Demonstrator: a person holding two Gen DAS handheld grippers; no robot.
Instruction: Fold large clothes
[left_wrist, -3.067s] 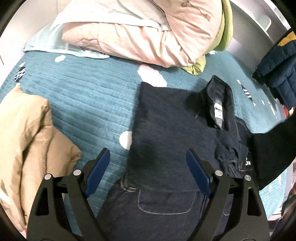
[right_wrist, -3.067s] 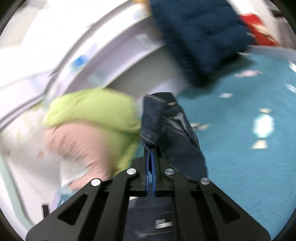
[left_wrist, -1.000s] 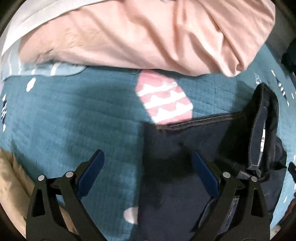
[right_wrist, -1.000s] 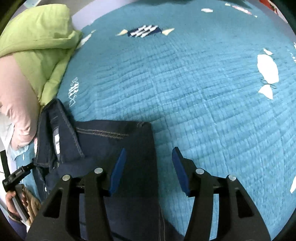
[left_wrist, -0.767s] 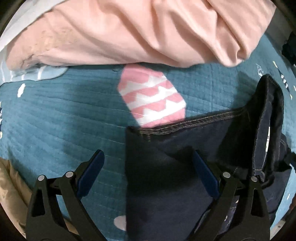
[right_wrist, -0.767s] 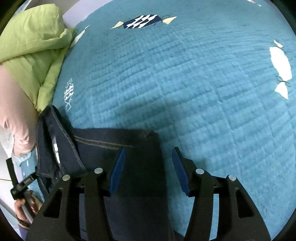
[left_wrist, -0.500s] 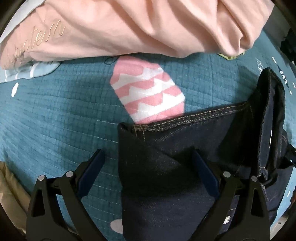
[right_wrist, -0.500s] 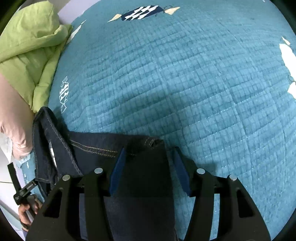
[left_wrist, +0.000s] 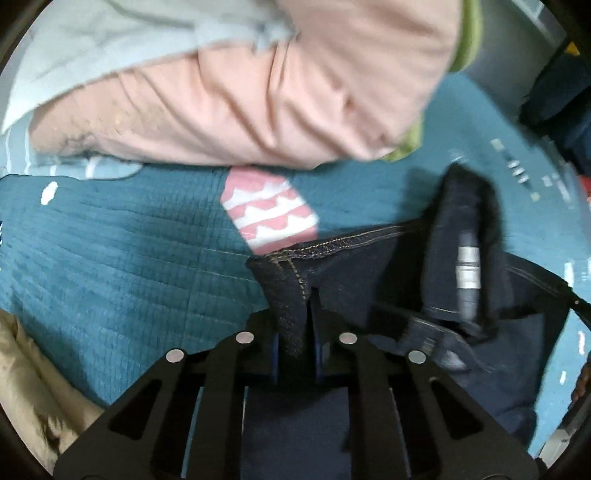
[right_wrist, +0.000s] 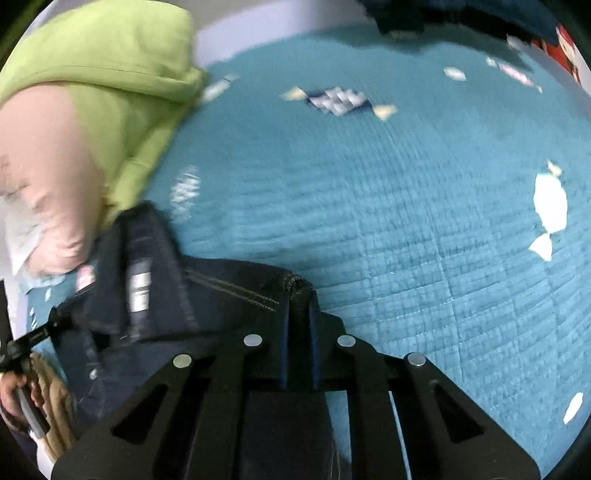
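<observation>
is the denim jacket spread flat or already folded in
Folded in: the denim jacket shows doubled layers, and the left gripper and right gripper, jaws closing, each pinch a corner.

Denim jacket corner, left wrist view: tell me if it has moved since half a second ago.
Yes. The denim jacket corner is now pinched in the closing left gripper, lifted toward the camera off the teal quilt.

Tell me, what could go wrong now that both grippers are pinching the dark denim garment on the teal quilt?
The left gripper and right gripper, both closing, pinch only small corners of the dark denim garment; either might slip out. The garment's loose collar may flop and spoil the fold. The heaped pink bedding lies close and could snag.
</observation>
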